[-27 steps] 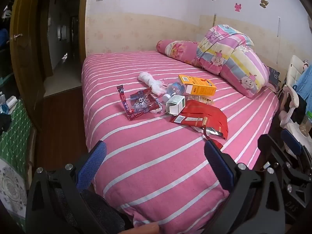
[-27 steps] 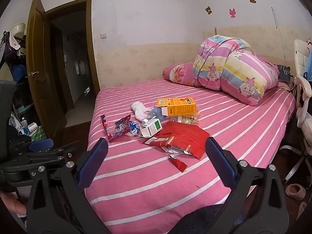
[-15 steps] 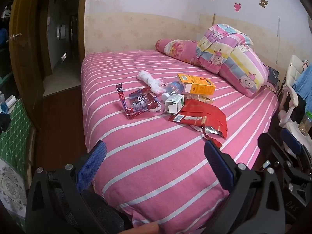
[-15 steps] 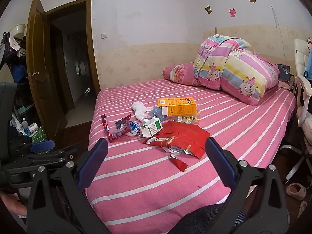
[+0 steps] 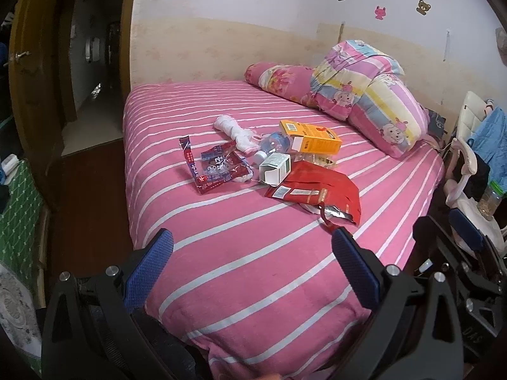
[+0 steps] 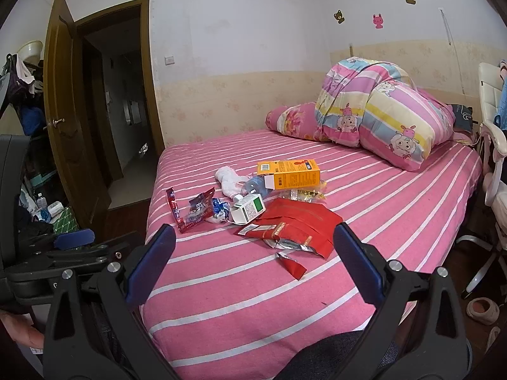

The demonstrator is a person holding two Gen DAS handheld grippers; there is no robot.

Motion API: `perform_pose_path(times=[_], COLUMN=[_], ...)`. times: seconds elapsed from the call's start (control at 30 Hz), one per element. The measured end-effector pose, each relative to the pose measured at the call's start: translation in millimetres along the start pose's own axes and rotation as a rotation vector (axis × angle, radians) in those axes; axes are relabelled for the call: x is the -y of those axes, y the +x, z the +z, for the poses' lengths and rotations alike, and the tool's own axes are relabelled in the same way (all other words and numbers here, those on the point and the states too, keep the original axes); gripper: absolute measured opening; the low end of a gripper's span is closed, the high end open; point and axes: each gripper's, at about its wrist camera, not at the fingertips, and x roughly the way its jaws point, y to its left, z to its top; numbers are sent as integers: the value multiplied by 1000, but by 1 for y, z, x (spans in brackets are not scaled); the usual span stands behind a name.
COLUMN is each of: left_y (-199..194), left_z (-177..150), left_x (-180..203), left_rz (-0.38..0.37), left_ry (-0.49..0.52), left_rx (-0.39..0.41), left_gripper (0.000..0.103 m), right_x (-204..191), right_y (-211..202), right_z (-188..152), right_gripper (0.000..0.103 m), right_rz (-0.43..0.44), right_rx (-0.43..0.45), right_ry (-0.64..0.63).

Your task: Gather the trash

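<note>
Trash lies in a pile in the middle of the pink striped bed [image 5: 253,253]: an orange carton [image 5: 312,137] [image 6: 290,173], a small white and green box [image 5: 275,168] [image 6: 248,211], a red foil bag [image 5: 320,190] [image 6: 294,226], a red and blue snack wrapper [image 5: 215,167] [image 6: 195,210], crumpled white tissue [image 5: 236,131] [image 6: 228,179] and a plastic bottle [image 5: 274,144]. My left gripper [image 5: 252,262] is open and empty over the bed's near end. My right gripper [image 6: 253,259] is open and empty, short of the pile.
A folded cartoon quilt [image 5: 374,95] and a pink pillow [image 5: 279,77] lie at the head of the bed. An open wooden door [image 6: 68,133] stands at left. A white chair [image 6: 494,174] stands right of the bed. A torn red scrap [image 6: 293,266] lies near the bag.
Both grippers have moved slightly closer to the bed; the pile sits a little lower and larger in both views. Nothing on the bed has moved.
</note>
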Motion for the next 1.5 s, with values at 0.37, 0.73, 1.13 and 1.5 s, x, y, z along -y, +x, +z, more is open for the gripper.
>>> perform_pose_path(times=[0.37,0.73,1.13,1.5], left_y=[-1,-3,-2,-9], left_z=[0,0,-1,6], left_x=[3,3,2,-4], left_rz=[-22,-32,-37,-29], left_ry=[16,14,12,-7], left_rx=[3,17,14,19], left_gripper=[97,97,97,97], right_x=[0,0,-10,-13], right_y=[-3,-8,-13,-15], right_z=[2,2,2,3], right_gripper=[99,99,99,99], right_rz=[2,17,18,24], right_rx=[9,32,63,76], right_ry=[3,7,-35,-35])
